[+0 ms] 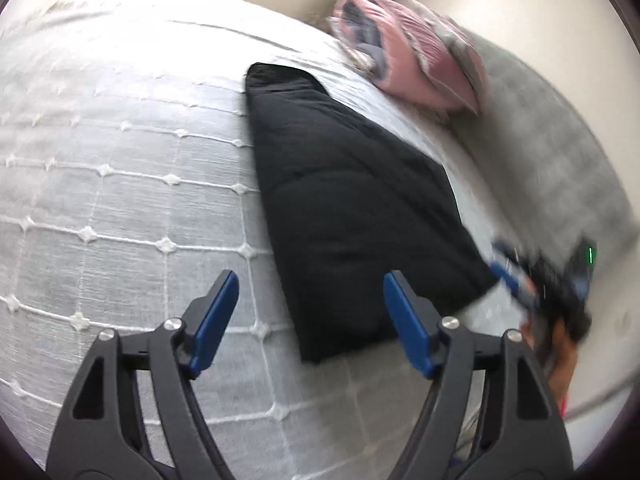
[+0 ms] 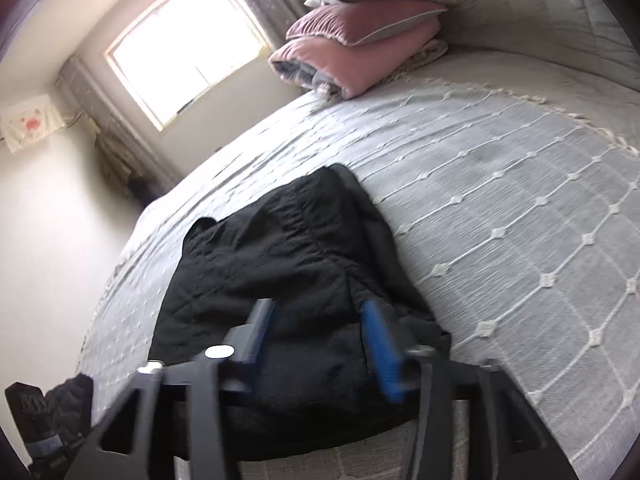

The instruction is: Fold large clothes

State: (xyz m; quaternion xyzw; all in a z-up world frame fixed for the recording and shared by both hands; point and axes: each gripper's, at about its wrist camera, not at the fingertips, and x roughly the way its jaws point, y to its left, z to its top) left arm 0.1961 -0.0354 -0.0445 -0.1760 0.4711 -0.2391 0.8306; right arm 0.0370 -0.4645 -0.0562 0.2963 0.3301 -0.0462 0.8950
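The left gripper (image 1: 310, 300), black-framed with blue pads, stands wide apart with nothing between its fingers; it hovers over the white bedspread with a raised grid-and-knot pattern (image 1: 120, 184), its right finger overlapping the near edge of the garment in the picture. The right gripper (image 2: 320, 320), of the same build and blurred, also stands parted, its pads clear of any cloth; it appears over the near end of the garment, and whether it touches the cloth cannot be told. The task item, a folded black quilted garment (image 1: 352, 208), lies flat on the bedspread as a compact, roughly rectangular bundle, its long side running away from both cameras. In the left wrist view the right gripper shows blurred at the garment's near right corner, with part of a hand (image 1: 560, 344) behind it. Beyond the garment, a stack of pink and grey folded bedding and cushions (image 2: 356, 36) rests near the grey padded headboard (image 2: 520, 4). A bright window with grey curtains (image 2: 184, 44) is set in the far wall. A pale sheet with a red mark (image 2: 30, 126) hangs on the left wall; no writing is legible anywhere.
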